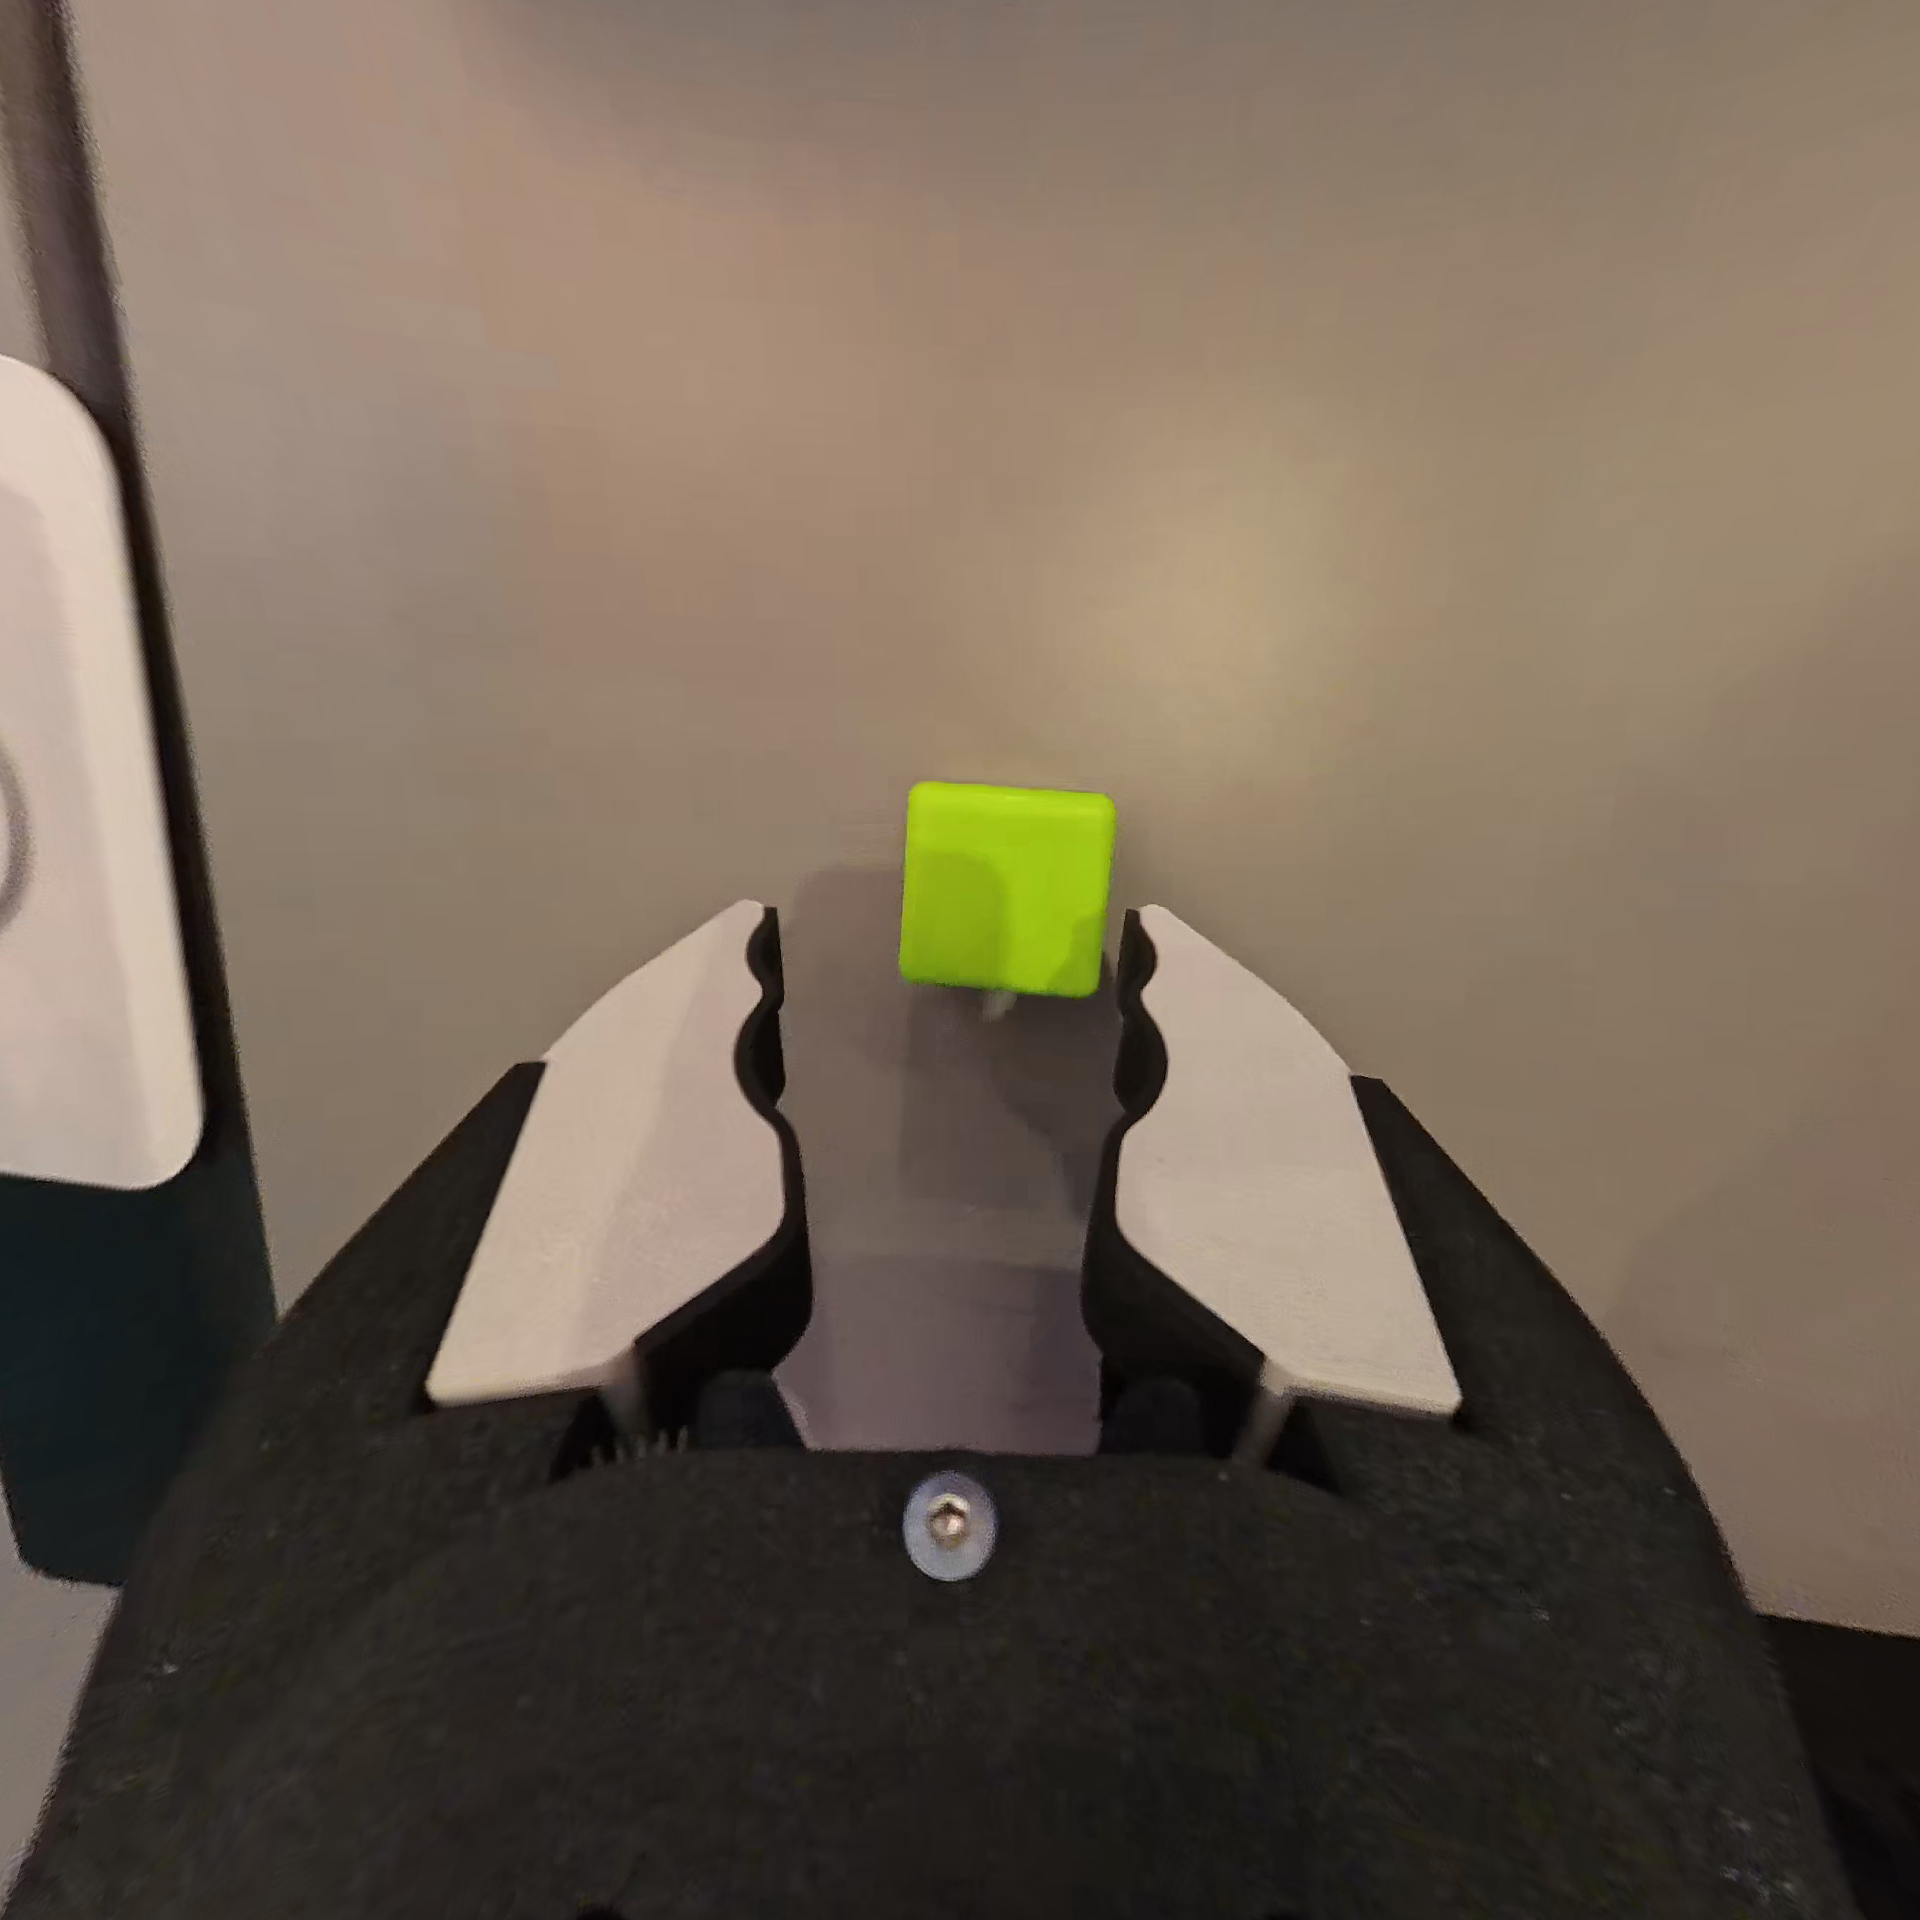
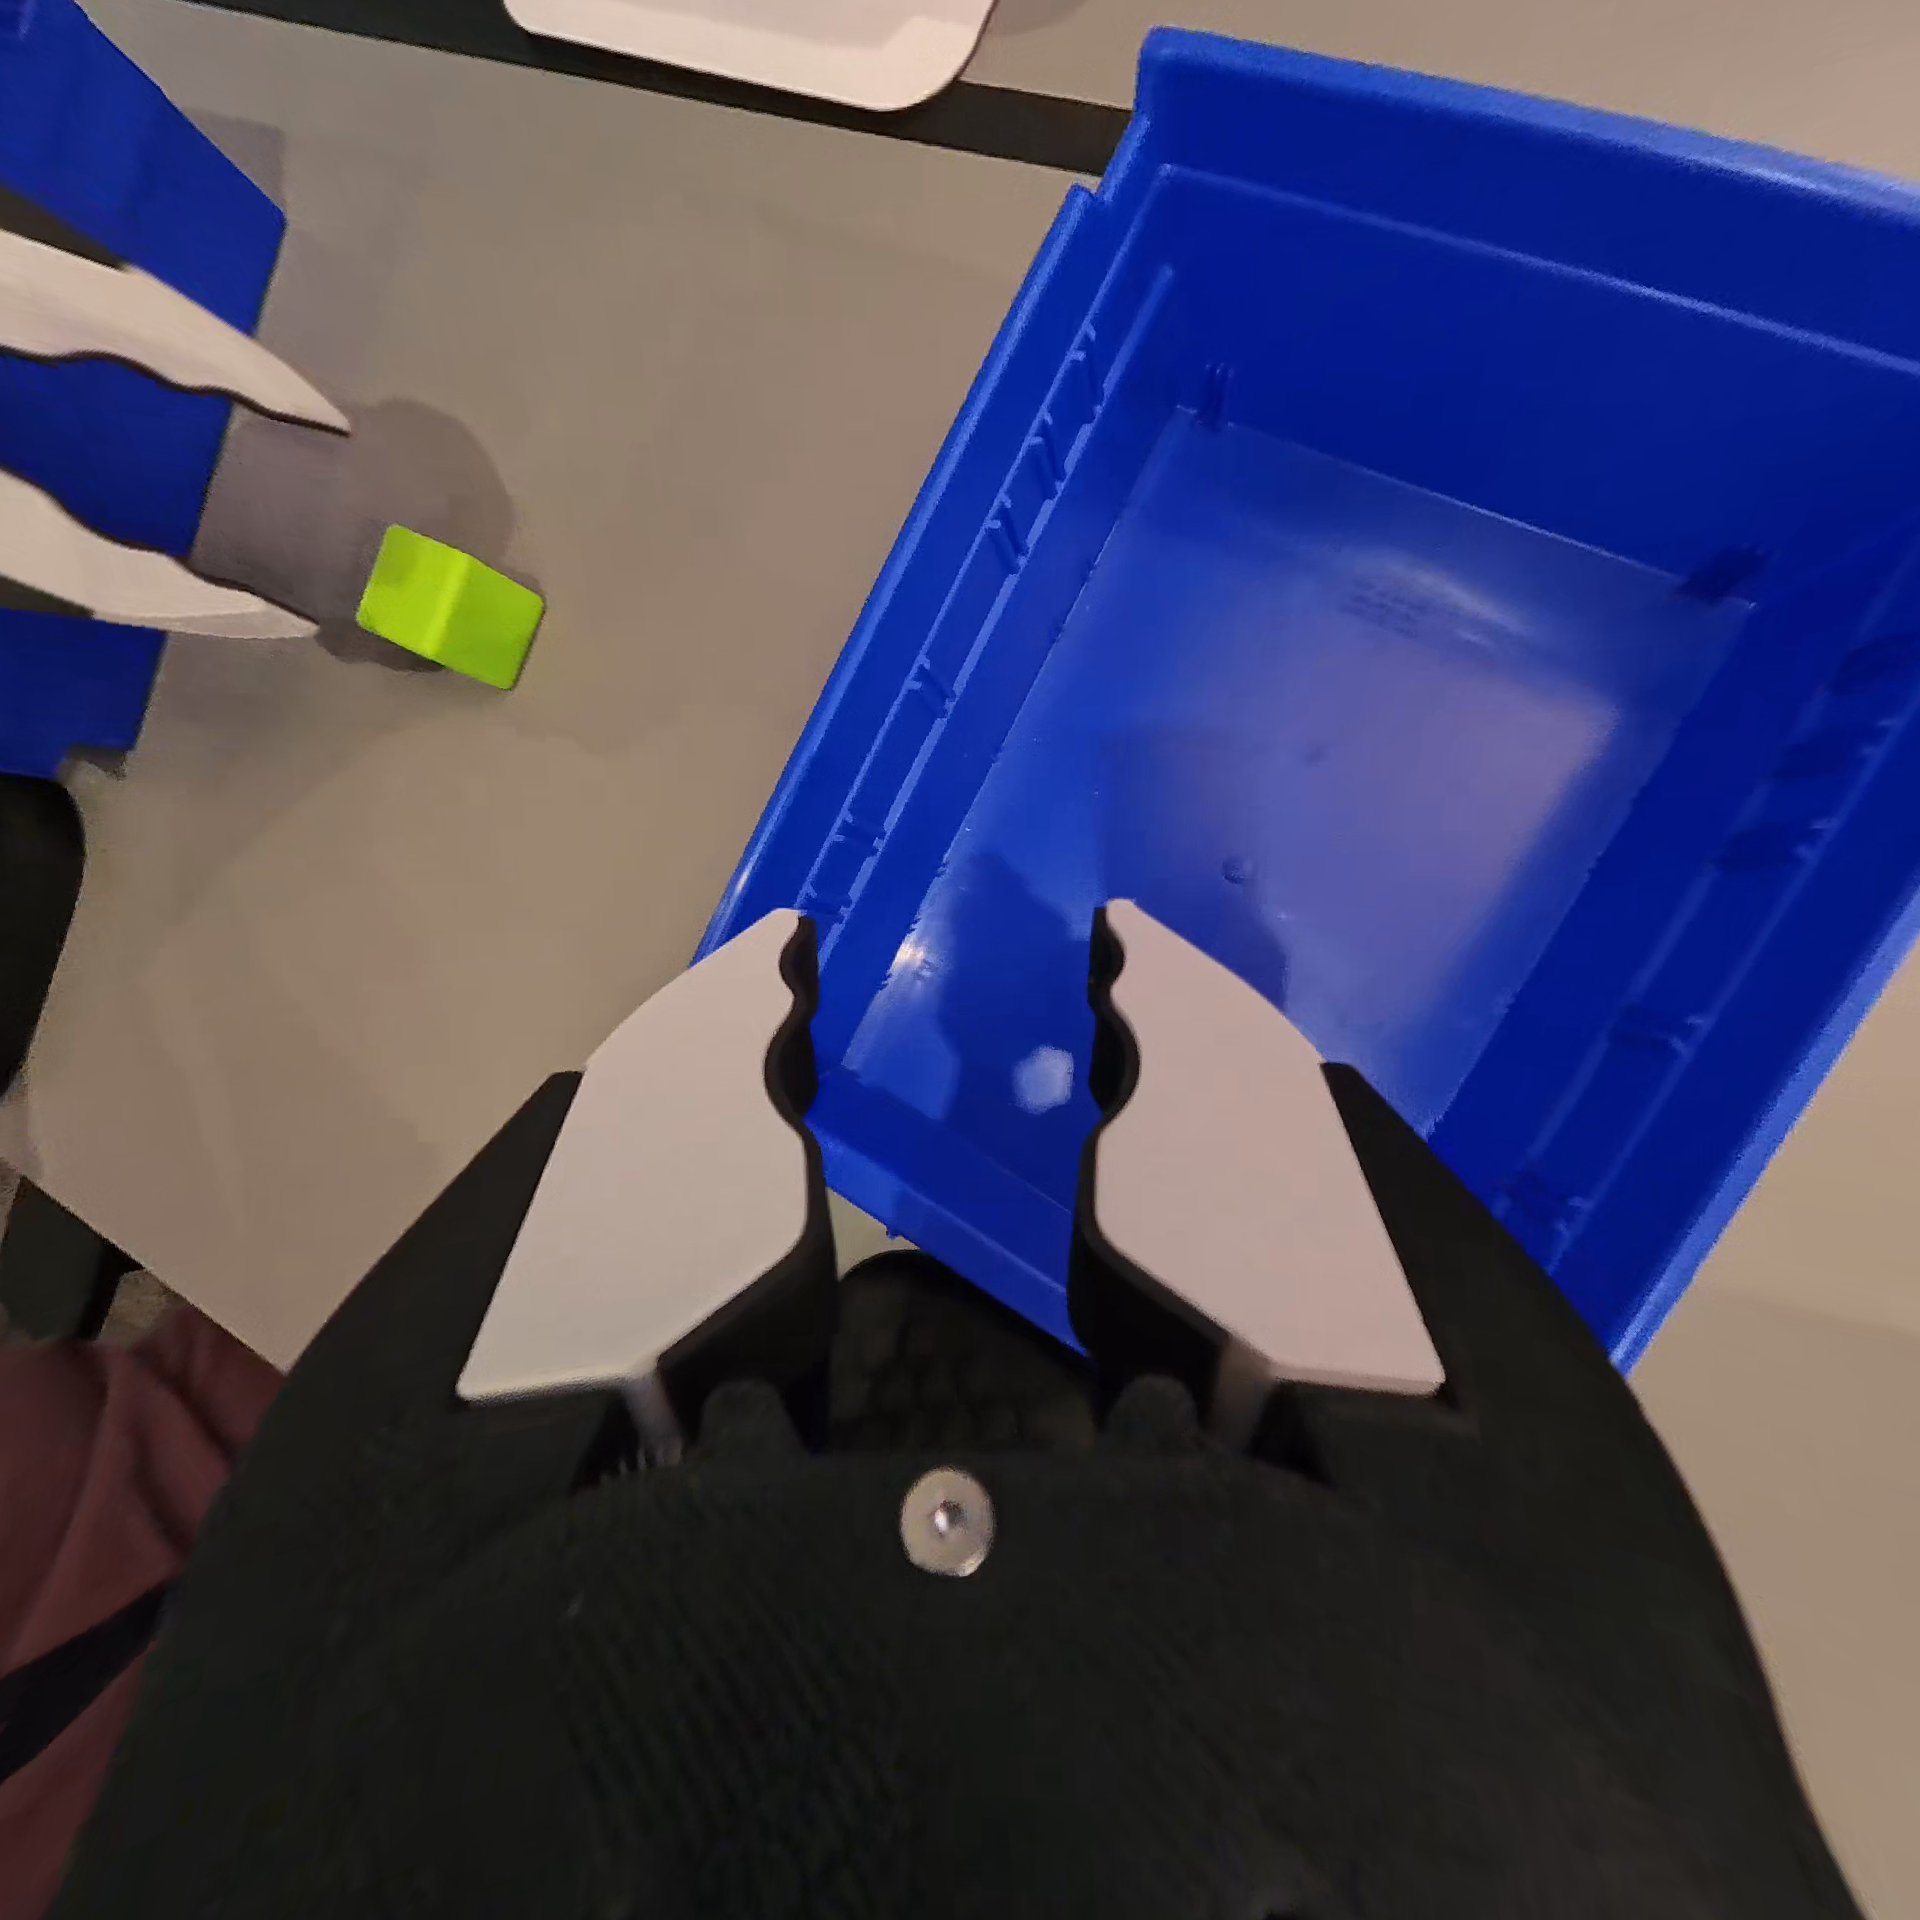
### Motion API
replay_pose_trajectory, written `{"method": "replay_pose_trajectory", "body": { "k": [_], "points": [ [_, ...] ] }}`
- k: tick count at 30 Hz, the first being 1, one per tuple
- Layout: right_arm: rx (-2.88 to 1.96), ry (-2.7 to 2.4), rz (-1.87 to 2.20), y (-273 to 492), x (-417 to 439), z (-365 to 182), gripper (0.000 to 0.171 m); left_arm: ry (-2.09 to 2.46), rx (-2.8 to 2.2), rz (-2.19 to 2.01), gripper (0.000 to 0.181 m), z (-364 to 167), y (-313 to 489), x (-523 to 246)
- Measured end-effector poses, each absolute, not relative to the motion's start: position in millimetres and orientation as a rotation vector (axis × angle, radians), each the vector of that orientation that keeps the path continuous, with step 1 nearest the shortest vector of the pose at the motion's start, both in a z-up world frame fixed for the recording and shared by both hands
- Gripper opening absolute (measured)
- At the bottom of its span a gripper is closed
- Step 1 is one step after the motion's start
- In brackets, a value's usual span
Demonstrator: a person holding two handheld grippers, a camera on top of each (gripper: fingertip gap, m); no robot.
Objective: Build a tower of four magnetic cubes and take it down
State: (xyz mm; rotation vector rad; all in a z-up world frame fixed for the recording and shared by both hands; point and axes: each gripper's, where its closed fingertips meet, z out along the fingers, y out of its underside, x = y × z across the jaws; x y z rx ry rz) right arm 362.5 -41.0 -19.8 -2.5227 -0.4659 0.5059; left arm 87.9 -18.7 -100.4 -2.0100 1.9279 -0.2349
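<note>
A lime-green cube point(image 1: 1006, 891) rests alone on the grey table, just beyond my left gripper point(image 1: 948, 920). That gripper is open and empty, its tips either side of the cube's near edge, not touching. The cube also shows in the right wrist view point(image 2: 451, 605) at left, with the left gripper point(image 2: 327, 525) open beside it. My right gripper point(image 2: 948, 920) is open and empty, hovering over the near corner of a blue bin point(image 2: 1091, 343) whose floor shows no cubes. No other cubes are in view.
A second blue bin point(image 2: 94, 436) sits at the far left behind the left gripper. A white rounded object point(image 1: 73, 790) lies past the table's dark edge, also in the right view point(image 2: 769, 42). A maroon sleeve point(image 2: 94, 1475) is at lower left. Some 30 centimeters of space lies between my two pairs of fingers.
</note>
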Motion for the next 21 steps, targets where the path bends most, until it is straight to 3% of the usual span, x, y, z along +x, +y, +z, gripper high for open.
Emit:
{"method": "replay_pose_trajectory", "body": {
  "k": [7,13,21],
  "points": [
    [-2.539,-0.489,0.476,-31.0,369.2,-30.0,0.052,1.615,-1.924,-0.341,0.059,-32.8,-33.0,55.2],
    [-2.485,-0.536,0.484,-15.2,367.0,-17.3,0.052,1.471,-2.054,-0.099,0.061,-5.9,-42.4,-54.3],
    [-2.444,-0.626,0.447,4.2,358.9,-19.9,0.052,1.364,-2.514,0.183,0.057,-59.6,-80.1,-213.0]
  ]
}}
